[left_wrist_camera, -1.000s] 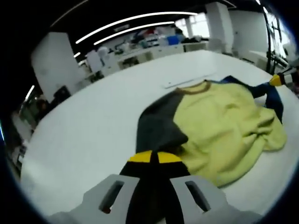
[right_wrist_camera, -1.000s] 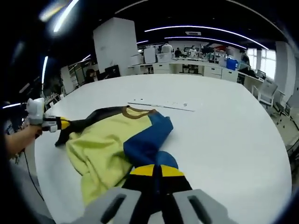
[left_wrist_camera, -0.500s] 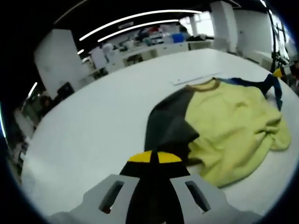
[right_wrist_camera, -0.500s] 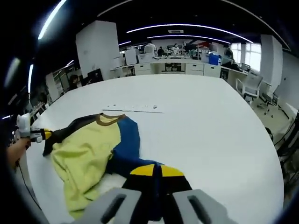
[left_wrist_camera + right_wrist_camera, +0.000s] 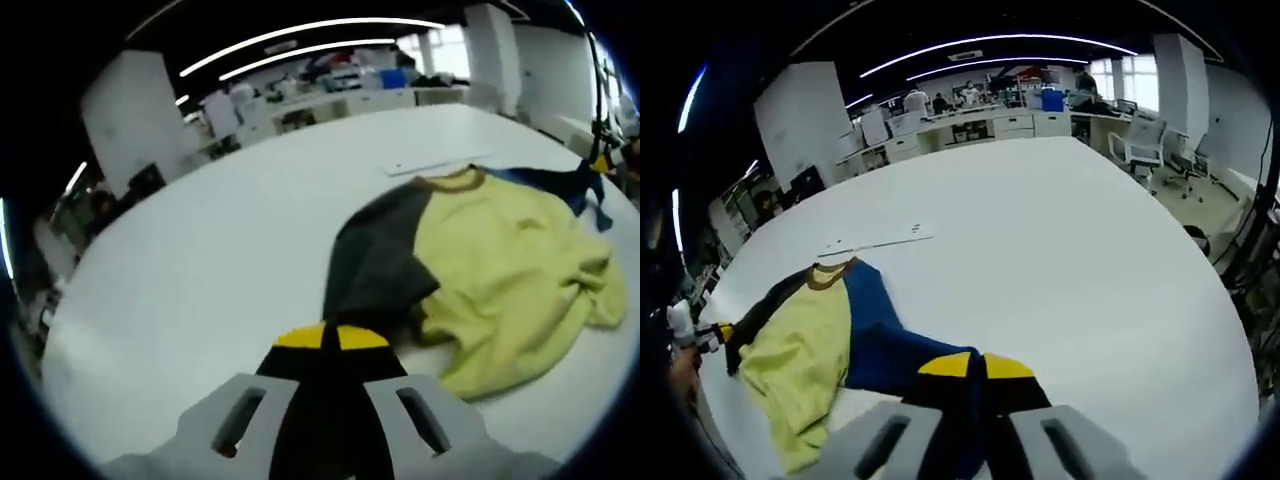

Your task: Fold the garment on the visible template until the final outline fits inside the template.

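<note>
A sweatshirt with a yellow body, a brown collar, a dark grey sleeve and a blue sleeve lies crumpled on the white table. My left gripper is shut on the end of the grey sleeve. My right gripper is shut on the end of the blue sleeve. The right gripper also appears at the far right of the left gripper view, with the blue sleeve running to it. In the right gripper view the left gripper sits at the far left in a hand. A thin pale template edge lies just beyond the collar.
The white table is broad and round-edged. Behind it stand office desks with monitors and chairs, a white pillar, and several people far back.
The blue sleeve now stretches out longer from the body toward my right gripper. The garment sits farther off and more to the left in the right gripper view. Both cameras have shifted.
</note>
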Motion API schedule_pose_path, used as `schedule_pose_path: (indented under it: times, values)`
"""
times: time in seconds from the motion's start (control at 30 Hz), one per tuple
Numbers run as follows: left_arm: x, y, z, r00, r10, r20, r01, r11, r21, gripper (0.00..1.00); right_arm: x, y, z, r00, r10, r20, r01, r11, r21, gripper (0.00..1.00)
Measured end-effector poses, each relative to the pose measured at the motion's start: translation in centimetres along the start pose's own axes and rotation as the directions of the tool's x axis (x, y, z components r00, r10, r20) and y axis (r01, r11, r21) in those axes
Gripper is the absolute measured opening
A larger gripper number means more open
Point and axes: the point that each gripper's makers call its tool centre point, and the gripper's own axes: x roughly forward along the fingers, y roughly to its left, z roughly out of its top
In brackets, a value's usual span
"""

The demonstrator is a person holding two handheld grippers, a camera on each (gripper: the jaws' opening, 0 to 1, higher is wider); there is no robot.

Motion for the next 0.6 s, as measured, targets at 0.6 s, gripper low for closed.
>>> schedule_pose_path:
  times: [0.6]
  values:
    - [1.0,3.6,-0.6,0.996,0.085,-0.014,-0.086,0.993,-0.075,0.00,1.0,-2.4,-1.8,0.995,-0.054,-0.088,0.057,0.998,0.031,0.00]
